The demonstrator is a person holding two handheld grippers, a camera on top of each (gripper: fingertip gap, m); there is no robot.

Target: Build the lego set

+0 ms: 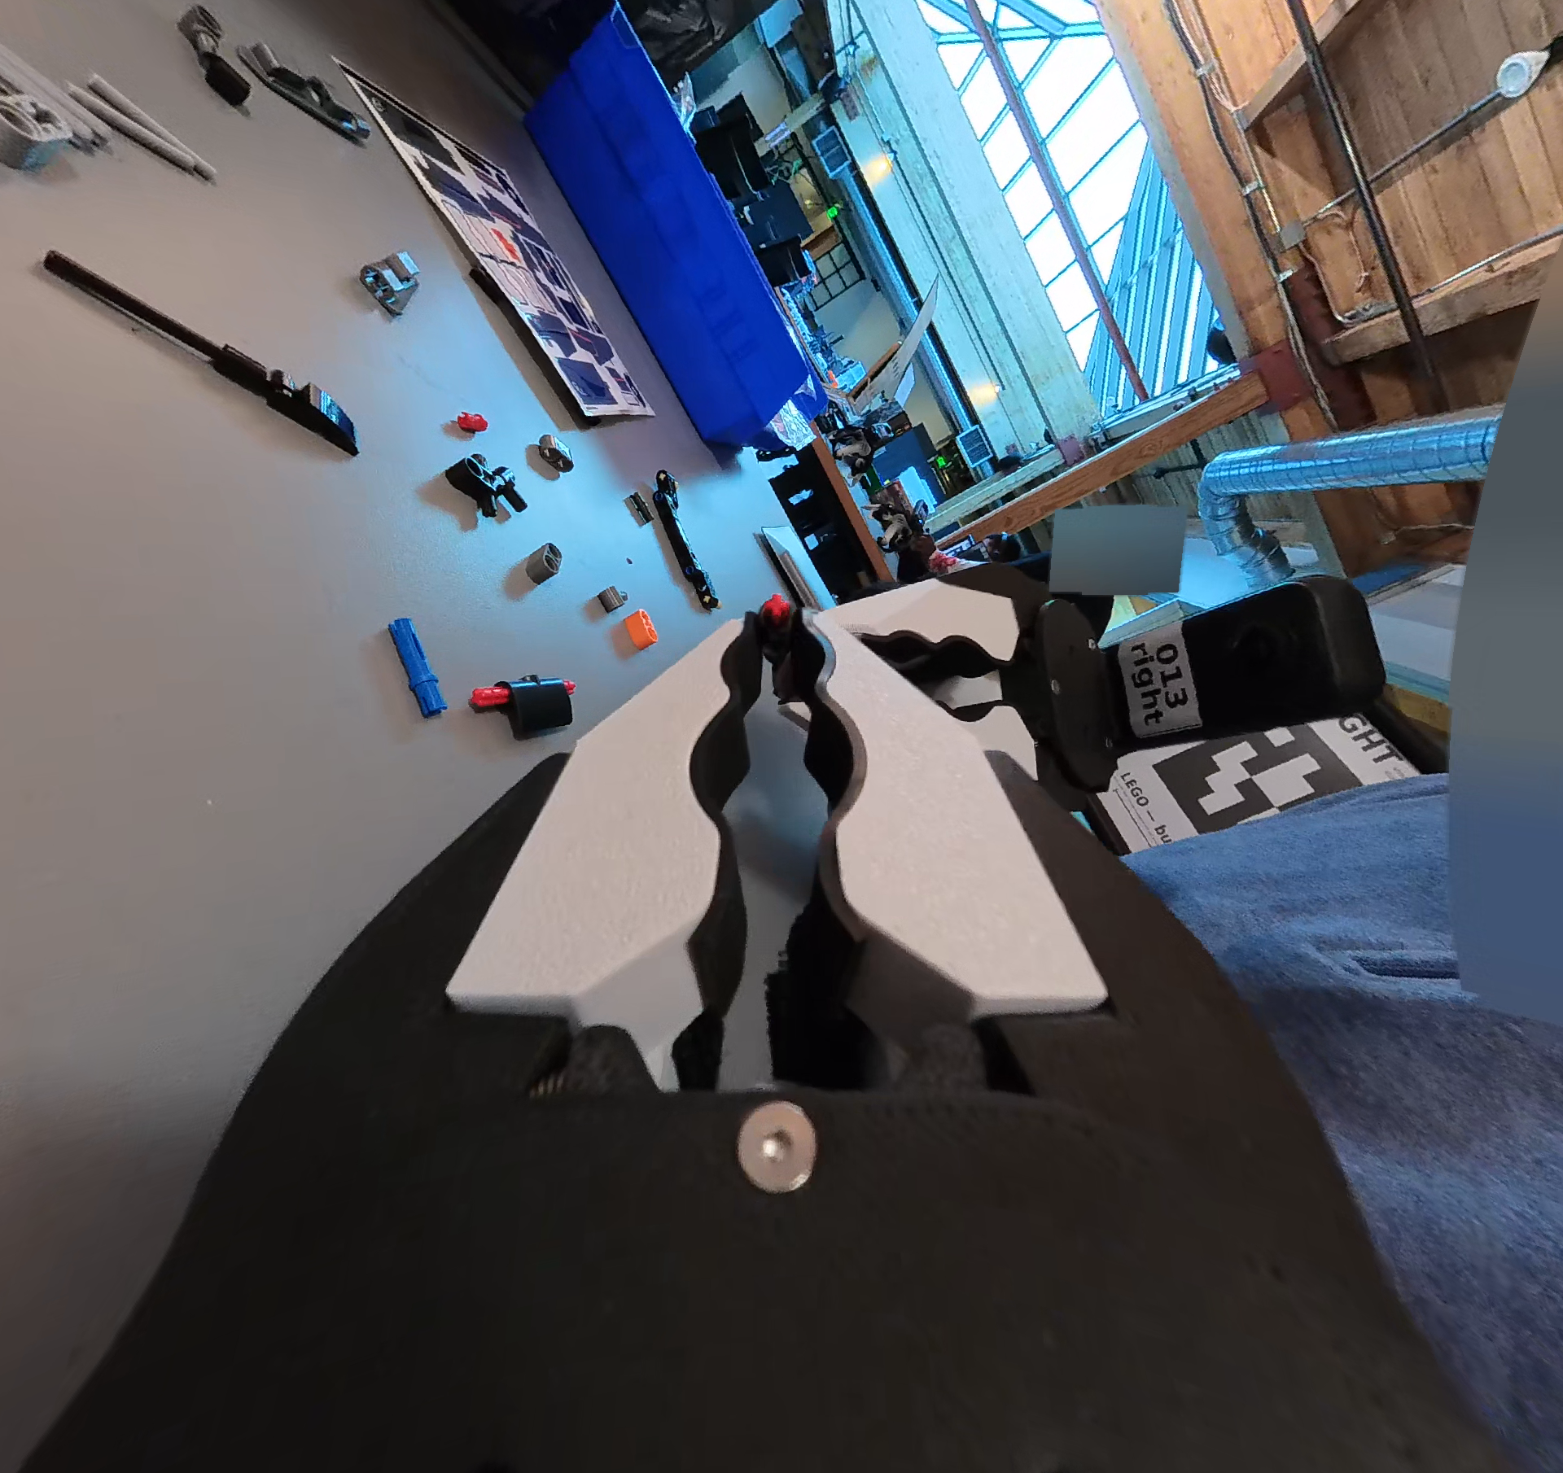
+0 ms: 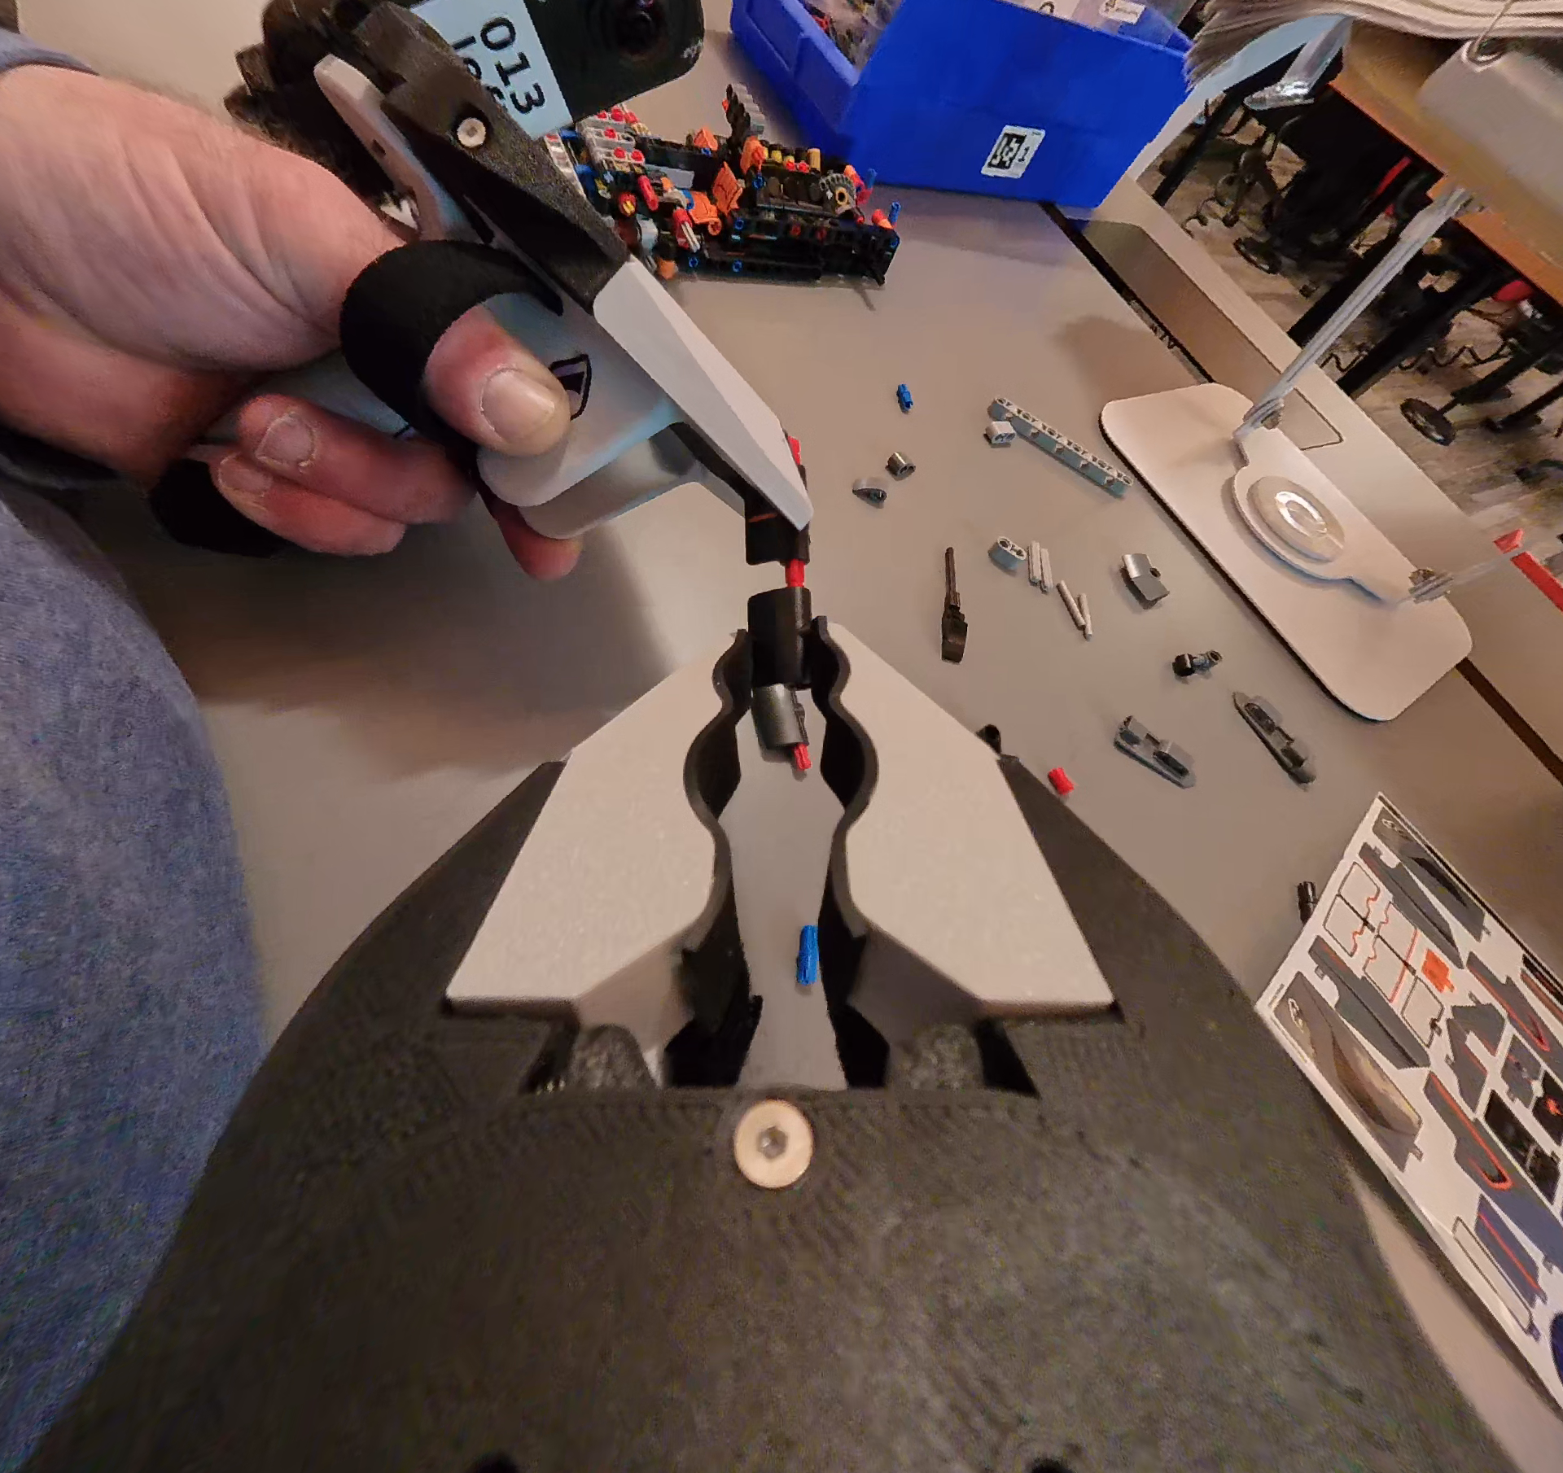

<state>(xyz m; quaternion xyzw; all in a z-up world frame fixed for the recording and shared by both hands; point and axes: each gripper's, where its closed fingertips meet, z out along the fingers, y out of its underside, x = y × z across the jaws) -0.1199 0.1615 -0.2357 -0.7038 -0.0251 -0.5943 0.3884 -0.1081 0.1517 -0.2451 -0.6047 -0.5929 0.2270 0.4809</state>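
In the left wrist view my left gripper [image 1: 776, 631] is shut on a small black piece with a red pin [image 1: 773, 614] at its tips. The right wrist view shows it [image 2: 782, 515] coming in from the upper left, held by a hand [image 2: 254, 291], with that black piece [image 2: 771, 543] pointing down. My right gripper [image 2: 778, 642] is shut on a black connector [image 2: 776, 625] with a grey sleeve [image 2: 780, 714] and a red axle end [image 2: 801, 756] behind it. A short red pin [image 2: 792, 572] bridges the two held pieces, tip to tip above the table.
A partly built model [image 2: 744, 206] stands at the back by a blue bin [image 2: 973, 80]. Loose grey, black, red and blue parts [image 2: 1057, 452] lie on the grey table [image 2: 930, 333]. A sticker sheet [image 2: 1438, 1035] lies front right. A white stand base [image 2: 1226, 570] sits near the right edge. The tips of both grippers are at nearly the same place.
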